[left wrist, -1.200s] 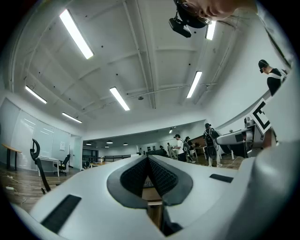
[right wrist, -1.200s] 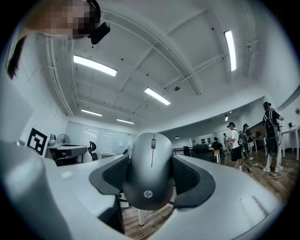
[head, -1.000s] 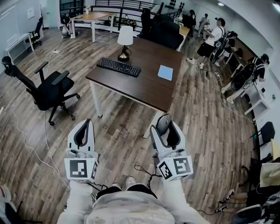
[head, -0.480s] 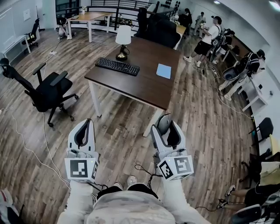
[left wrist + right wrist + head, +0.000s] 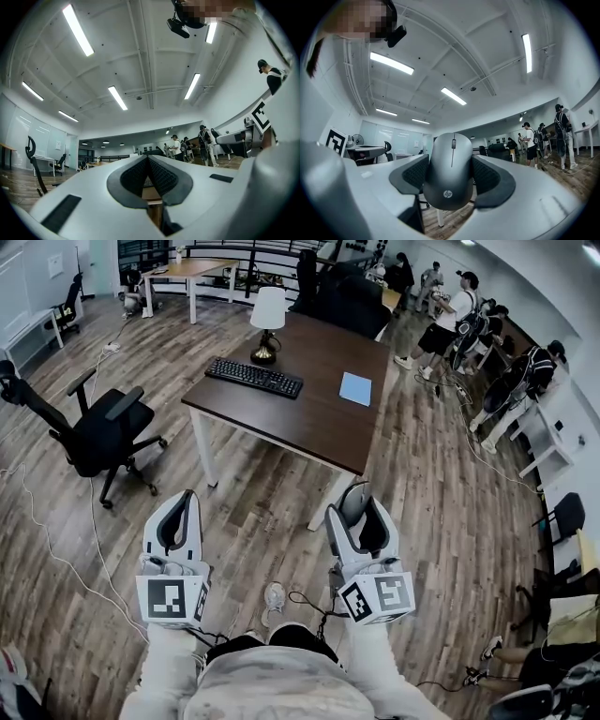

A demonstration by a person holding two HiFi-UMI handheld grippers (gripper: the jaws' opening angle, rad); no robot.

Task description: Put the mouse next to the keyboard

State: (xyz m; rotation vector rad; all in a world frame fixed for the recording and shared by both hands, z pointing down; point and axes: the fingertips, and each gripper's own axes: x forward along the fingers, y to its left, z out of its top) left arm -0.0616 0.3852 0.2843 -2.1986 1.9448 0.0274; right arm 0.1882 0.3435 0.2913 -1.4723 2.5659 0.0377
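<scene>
1. Head view: the keyboard [image 5: 254, 377] is lying on the desk [image 5: 323, 432], well ahead and left of the right gripper [image 5: 355, 512]. Its long axis is running crosswise, and its right end is facing that gripper's side.
2. Left gripper view: the left gripper [image 5: 148, 174] is staying out of it, jaws meeting on nothing.
3. Right gripper view: the jaws are squeezing the mouse [image 5: 451, 171] by its sides, with the wheel end pointing away.

Keyboard [image 5: 253, 377] on the table's [image 5: 314, 432] left end, near the front edge, with the lamp [image 5: 267, 320] just behind it at the back left corner. Pad [image 5: 355, 388] right of the keyboard. Chair [image 5: 94, 432] left of the table. Left gripper [image 5: 180, 512] and right gripper [image 5: 354, 507] side by side before the front edge — mouse [image 5: 451, 168] between the right gripper's jaws.
</scene>
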